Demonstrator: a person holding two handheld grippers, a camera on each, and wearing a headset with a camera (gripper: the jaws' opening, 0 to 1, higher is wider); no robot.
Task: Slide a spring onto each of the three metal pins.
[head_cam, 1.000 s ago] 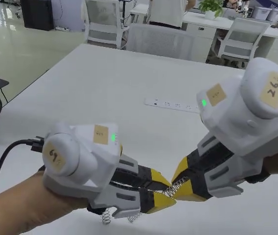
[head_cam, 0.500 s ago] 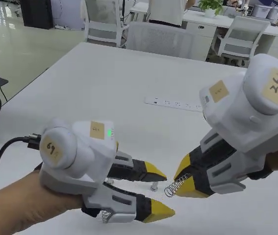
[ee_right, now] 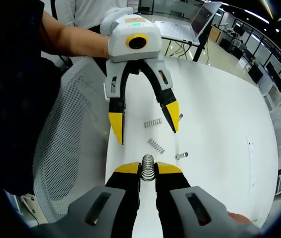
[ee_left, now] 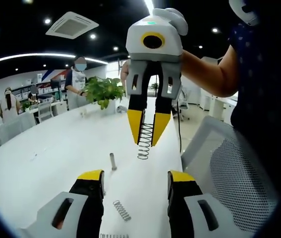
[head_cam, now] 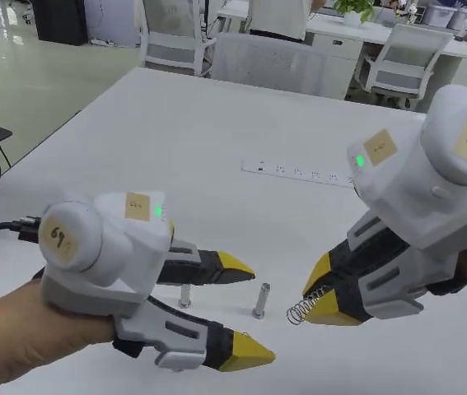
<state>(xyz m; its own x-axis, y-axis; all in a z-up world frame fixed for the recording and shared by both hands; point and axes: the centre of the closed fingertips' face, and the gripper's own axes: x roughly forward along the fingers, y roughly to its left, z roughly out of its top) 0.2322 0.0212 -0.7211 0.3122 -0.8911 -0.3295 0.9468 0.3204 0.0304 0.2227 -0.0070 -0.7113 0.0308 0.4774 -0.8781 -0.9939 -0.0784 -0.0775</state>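
White table [head_cam: 175, 132] bears pins [head_cam: 260, 300], loose springs [ee_right: 155, 146], power strip [head_cam: 299, 174].

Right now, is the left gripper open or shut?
Open: the left gripper shows jaws wide apart with nothing between them; the spring is clamped in the right gripper.

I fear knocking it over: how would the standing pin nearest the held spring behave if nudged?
The pin stands tall on a small base on the smooth table, so it would probably tip easily. Its round shaft would likely roll afterwards. The spring in the right gripper is thin open coil, so it may flex first.
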